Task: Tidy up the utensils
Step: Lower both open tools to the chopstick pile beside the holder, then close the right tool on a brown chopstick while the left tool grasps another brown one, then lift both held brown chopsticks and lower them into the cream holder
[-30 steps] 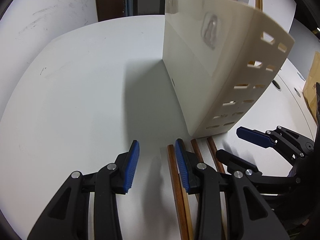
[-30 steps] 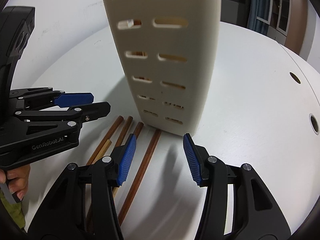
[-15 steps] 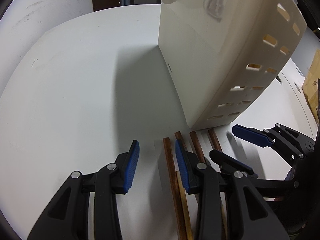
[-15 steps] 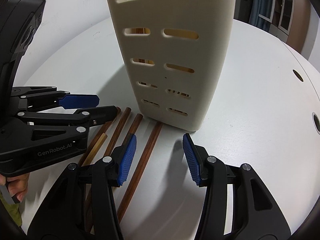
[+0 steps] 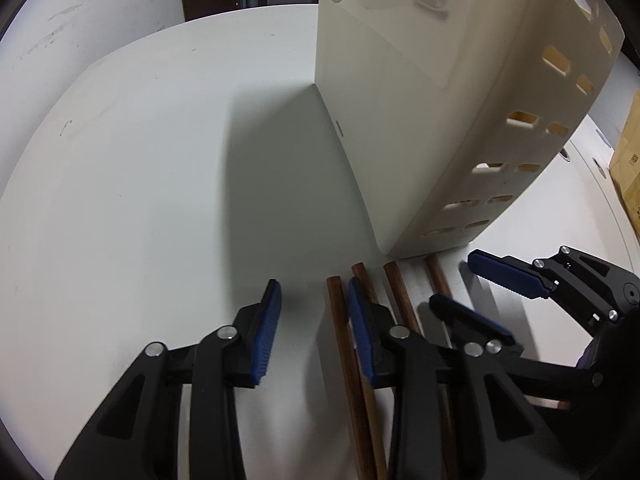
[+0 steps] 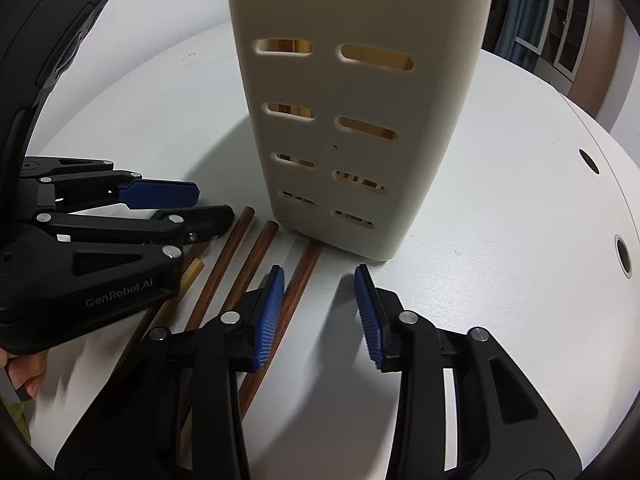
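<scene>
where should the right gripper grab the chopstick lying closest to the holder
Grip that chopstick on its bare shaft, short of the tip that almost meets the holder. Come from above, fingers straddling it crosswise: it lies flat on the table. Free space lies on its right; another chopstick lies close left.

White lettering "GenRobot.AI" on the black body of the left tool (image 6: 192, 205)

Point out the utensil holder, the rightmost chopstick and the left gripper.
utensil holder (image 6: 360, 92), right wrist view, slotted front wall.
rightmost chopstick (image 6: 300, 276), right wrist view, upper shaft.
left gripper (image 5: 314, 300), left wrist view, between fingertips.
</scene>
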Demonstrator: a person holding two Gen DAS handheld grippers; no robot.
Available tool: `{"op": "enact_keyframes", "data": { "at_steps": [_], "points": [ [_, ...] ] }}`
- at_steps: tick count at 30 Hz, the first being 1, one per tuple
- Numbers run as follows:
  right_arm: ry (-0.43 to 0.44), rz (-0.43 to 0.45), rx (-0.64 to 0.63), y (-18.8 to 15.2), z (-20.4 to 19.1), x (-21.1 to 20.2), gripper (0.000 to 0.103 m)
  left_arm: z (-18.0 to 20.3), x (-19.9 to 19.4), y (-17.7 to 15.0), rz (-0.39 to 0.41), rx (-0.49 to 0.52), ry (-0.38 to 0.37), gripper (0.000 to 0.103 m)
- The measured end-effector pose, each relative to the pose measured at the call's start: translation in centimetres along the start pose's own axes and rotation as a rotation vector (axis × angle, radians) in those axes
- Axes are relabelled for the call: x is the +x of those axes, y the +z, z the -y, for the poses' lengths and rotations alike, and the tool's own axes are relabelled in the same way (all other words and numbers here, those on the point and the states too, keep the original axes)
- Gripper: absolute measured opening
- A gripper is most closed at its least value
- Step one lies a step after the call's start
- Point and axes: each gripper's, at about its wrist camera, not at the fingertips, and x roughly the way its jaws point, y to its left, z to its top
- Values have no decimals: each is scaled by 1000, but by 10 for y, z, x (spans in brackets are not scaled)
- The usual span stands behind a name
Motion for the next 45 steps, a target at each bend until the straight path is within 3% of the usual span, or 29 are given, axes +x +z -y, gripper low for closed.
{"op": "enact_keyframes", "data": {
  "at_steps": [1, 6, 11, 15, 22, 36, 39, 45],
  "points": [
    [-1, 0, -1, 1, 0, 0, 30, 0, 0, 0, -1, 2, 6, 23],
    [7, -3, -5, 3, -3, 0, 18, -5, -1, 0, 6, 13, 27, 10],
    [25, -8, 6, 0, 2, -6, 7, -8, -2, 1, 7, 4, 22, 7],
    [74, -9, -7, 1, -5, -10, 7, -8, -3, 1, 10, 2, 12, 7],
    [68, 79, -3, 6, -10, -40, 7, -5, -40, 3, 107, 0, 5, 7],
    [90, 286, 21, 19, 3, -118, 7, 3, -146, -3, 381, -6, 3, 7],
    [93, 318, 24, 0, 7, -134, 7, 1, -157, -5, 408, -10, 7, 7],
    [126, 407, 11, 1, 28, -184, 7, 16, -183, -13, 491, -32, 28, 7]
  ]
}}
